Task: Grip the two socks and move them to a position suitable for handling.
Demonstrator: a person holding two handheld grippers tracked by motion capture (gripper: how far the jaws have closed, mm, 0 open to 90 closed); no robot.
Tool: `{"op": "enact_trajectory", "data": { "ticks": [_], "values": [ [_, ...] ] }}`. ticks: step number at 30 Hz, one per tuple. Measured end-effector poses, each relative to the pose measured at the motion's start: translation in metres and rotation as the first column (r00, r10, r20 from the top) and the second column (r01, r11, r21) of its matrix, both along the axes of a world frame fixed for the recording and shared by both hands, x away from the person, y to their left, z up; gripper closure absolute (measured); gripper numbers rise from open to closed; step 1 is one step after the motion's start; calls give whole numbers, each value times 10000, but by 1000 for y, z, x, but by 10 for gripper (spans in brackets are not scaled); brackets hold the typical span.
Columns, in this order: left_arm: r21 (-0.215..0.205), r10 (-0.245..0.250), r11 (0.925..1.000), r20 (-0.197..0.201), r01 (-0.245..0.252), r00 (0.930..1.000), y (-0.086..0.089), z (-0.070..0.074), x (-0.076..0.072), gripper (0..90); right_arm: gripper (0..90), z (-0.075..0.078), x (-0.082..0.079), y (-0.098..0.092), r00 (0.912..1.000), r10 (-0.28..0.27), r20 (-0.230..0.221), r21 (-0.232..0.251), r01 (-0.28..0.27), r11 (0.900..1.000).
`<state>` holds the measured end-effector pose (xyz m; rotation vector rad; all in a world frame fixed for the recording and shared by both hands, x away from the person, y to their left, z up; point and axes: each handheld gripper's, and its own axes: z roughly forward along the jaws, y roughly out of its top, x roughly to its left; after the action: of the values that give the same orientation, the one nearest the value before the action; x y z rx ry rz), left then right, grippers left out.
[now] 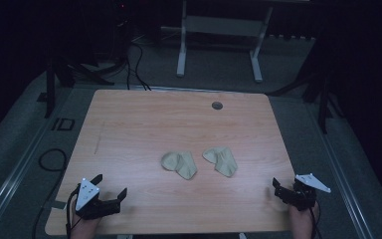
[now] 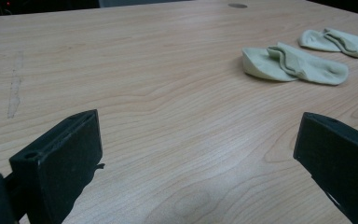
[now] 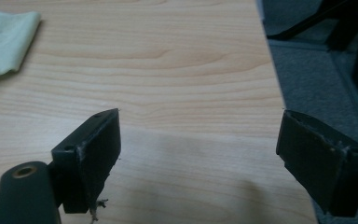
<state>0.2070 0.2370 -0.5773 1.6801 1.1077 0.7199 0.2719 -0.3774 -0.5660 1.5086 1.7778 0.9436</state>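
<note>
Right gripper (image 3: 200,140) sits low over the wooden table (image 3: 168,70), jaws spread wide w/ bare wood between them; right-hand jaw hangs past the table edge, over grey carpet (image 3: 307,70). Pale green sock (image 3: 2,42) lies at upper left, partly cut off by the frame, well apart from the jaws. Frayed threads (image 3: 95,210) hang off the left jaw's lower tip, & dark stand legs (image 3: 349,28) show top right on the carpet.

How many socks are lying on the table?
2. The left sock lies near the middle of the table; the right sock lies beside it, apart. Nothing seems hidden.

Two socks (image 1: 179,165) (image 1: 220,161) on table (image 1: 144,124)
</note>
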Motion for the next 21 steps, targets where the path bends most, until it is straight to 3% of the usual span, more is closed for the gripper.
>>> {"op": "enact_trajectory", "data": {
  "ticks": [1,5,9,12,21],
  "values": [
    [-27,6,10000,19,-6,10000,0,0,0,9,149,1,1,2,9997,-6,-229,-55,4,10000],
    [-327,242,9992,118,-238,9996,0,1,-2,9,149,4,1,3,9993,8,-377,-262,-18,9997],
    [-182,332,9993,67,-330,9994,-2,2,-3,9,148,6,3,3,9980,127,-622,-325,-147,9994],
    [-171,327,9993,30,-327,9995,-3,2,-3,9,148,11,2,6,9969,437,-652,-77,-443,9990],
    [-139,444,9989,-64,-445,9990,-3,2,-4,9,148,21,12,29,9857,1364,-993,30,-1368,9906]
  ]
}}
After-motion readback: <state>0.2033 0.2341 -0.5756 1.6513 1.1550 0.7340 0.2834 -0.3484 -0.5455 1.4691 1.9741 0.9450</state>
